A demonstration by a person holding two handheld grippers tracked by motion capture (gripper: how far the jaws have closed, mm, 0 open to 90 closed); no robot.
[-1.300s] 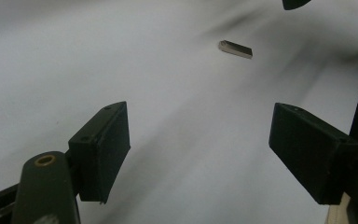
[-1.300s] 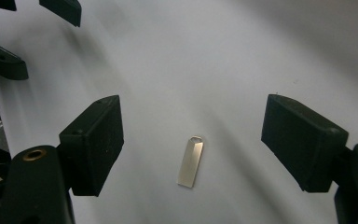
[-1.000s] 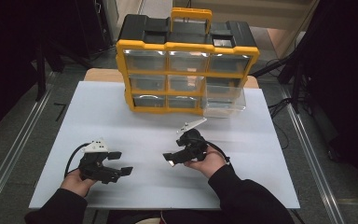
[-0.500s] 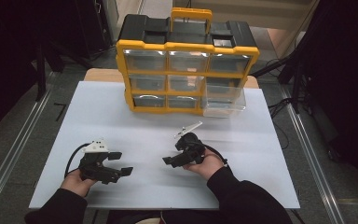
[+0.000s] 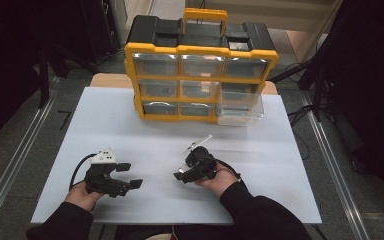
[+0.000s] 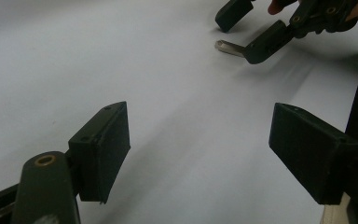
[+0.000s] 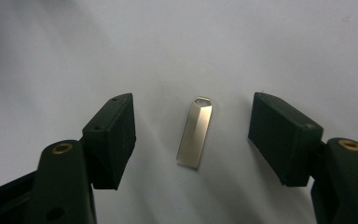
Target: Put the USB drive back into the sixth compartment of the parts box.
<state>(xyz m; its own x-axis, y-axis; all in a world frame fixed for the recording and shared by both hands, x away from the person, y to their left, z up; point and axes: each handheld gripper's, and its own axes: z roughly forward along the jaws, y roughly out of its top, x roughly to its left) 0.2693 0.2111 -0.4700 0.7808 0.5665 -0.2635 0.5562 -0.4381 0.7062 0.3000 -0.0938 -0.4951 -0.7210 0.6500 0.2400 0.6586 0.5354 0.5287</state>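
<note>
One small flat metal piece (image 7: 195, 132) is seen lying on the white table (image 5: 130, 120), between the jaws of the right gripper (image 7: 193, 140). In the right gripper view its long axis runs along the jaws, slightly tilted, with the tapered, holed end pointing away from the camera. The jaws have just been closing; they are spread either side of the piece, neither pad touching it. In the left gripper view the same piece (image 6: 228, 47) is seen just beside one right-gripper pad.

Count: one metal piece, two grippers, one yellow-and-black drawer organiser (image 5: 200, 75) at the far side of the table, with one clear drawer (image 5: 240, 107) pulled out.

The left gripper (image 5: 127, 175) is held low over bare table, jaws wide apart, nothing between them. The right gripper (image 5: 186, 172) is angled down toward the table and to the left in the high view.
</note>
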